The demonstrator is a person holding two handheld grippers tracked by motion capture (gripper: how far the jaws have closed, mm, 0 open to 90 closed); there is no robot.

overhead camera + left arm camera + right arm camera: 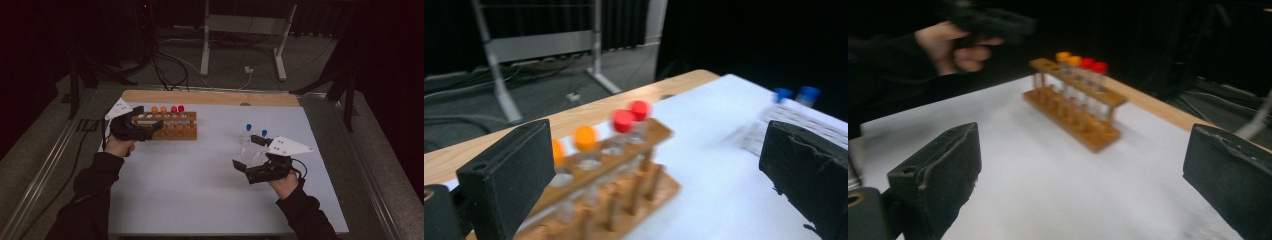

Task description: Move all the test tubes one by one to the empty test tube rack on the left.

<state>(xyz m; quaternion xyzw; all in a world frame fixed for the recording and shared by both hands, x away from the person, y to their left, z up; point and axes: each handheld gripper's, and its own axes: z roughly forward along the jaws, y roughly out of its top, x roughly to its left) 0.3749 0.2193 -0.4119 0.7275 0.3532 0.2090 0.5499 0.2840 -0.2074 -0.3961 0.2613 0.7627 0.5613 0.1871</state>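
The left tool (145, 126) hovers at about ten o'clock on the white worktop (200, 175), its jaws spread wide and holding nothing, right at the left end of the wooden tube rack (172, 127). The rack stands upright and carries two orange-capped tubes (159, 111) and two red-capped tubes (177, 109) in a row. In the left gripper view, the rack (614, 185) lies between the open jaws, slightly blurred. The right tool (252, 165) sits at about four o'clock, jaws also spread and empty, just beside a clear plastic rack (252, 147) with two blue-capped tubes (256, 130). The two racks stand well apart.
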